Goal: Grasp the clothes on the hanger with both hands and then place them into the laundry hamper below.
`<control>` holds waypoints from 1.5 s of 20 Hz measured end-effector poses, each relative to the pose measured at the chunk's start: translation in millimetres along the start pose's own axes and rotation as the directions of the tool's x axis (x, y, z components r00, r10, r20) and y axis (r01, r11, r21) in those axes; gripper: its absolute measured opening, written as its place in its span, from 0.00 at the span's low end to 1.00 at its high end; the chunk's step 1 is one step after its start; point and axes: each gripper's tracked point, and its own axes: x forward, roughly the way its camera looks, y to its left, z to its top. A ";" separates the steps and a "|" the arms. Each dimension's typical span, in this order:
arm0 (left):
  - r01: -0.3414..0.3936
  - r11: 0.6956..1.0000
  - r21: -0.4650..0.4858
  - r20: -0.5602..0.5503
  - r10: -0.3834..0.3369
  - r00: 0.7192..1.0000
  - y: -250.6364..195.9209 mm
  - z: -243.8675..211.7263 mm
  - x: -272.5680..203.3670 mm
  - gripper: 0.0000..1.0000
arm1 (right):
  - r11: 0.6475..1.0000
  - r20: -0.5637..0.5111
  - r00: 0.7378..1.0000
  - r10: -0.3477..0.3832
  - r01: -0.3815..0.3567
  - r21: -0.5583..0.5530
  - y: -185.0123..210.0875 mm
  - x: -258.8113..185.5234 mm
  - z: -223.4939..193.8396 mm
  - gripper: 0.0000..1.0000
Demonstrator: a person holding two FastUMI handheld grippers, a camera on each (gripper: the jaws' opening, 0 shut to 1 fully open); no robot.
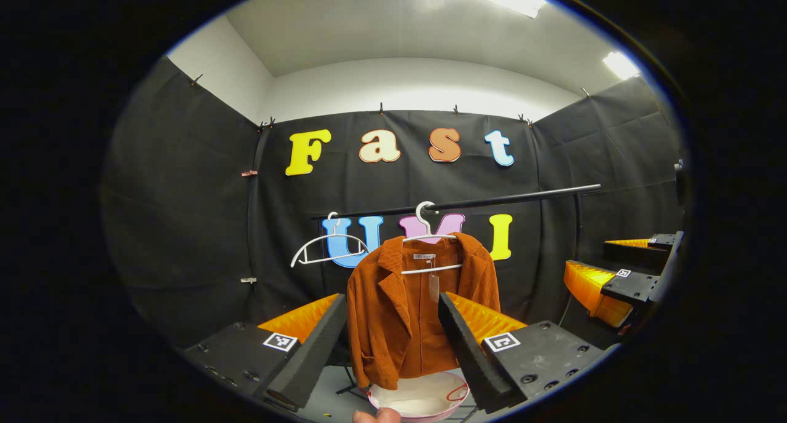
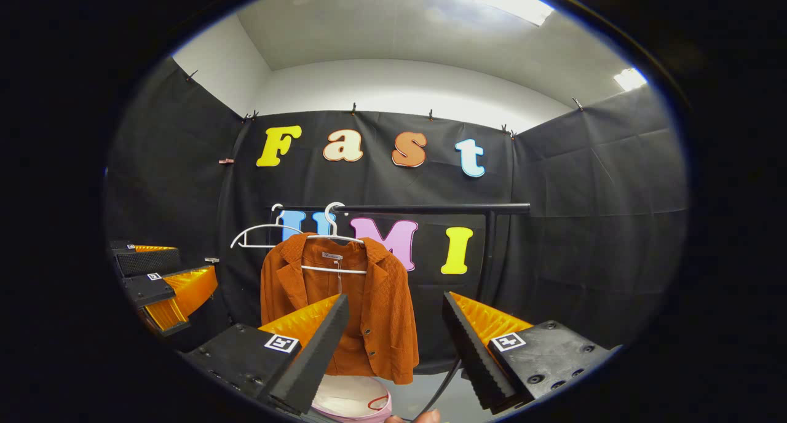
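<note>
**Both grippers open before the hanging jacket**

The left gripper (image 1: 393, 343) and right gripper (image 2: 396, 343) each hold their jaws wide apart, gripping nothing. Below sits one pink-rimmed laundry hamper (image 1: 424, 398). Beyond, one rust-orange jacket (image 1: 412, 306) hangs lengthwise downward on a white hanger (image 1: 430, 238); a second hanger (image 1: 326, 248), bare, shares the black rail (image 1: 510, 198).

Jacket (image 1: 412, 312) on hanger (image 1: 430, 241), hamper (image 1: 421, 398) below

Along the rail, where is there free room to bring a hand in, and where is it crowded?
Free: the rail right of the jacket, up to its post. Crowded: the rail's left end, where the empty hanger hangs close beside the jacket's hanger. The hamper sits under the jacket.
</note>
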 end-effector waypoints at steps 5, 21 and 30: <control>0.012 1.000 -0.019 -0.009 -0.013 1.000 4.6 -5.4 10.7 0.95 | 1.000 -0.003 1.000 -0.006 0.006 0.001 8.8 5.8 -4.4 0.98; -0.041 0.999 -0.015 -0.033 0.041 0.999 -6.4 -112.2 251.5 0.94 | 0.978 -0.035 0.990 0.135 -0.127 0.165 39.7 255.0 -129.7 0.98; -0.113 0.992 -0.047 -0.104 0.108 0.989 12.4 -151.8 322.6 0.52 | 0.946 -0.124 0.959 0.254 -0.219 0.238 78.6 336.9 -183.3 0.62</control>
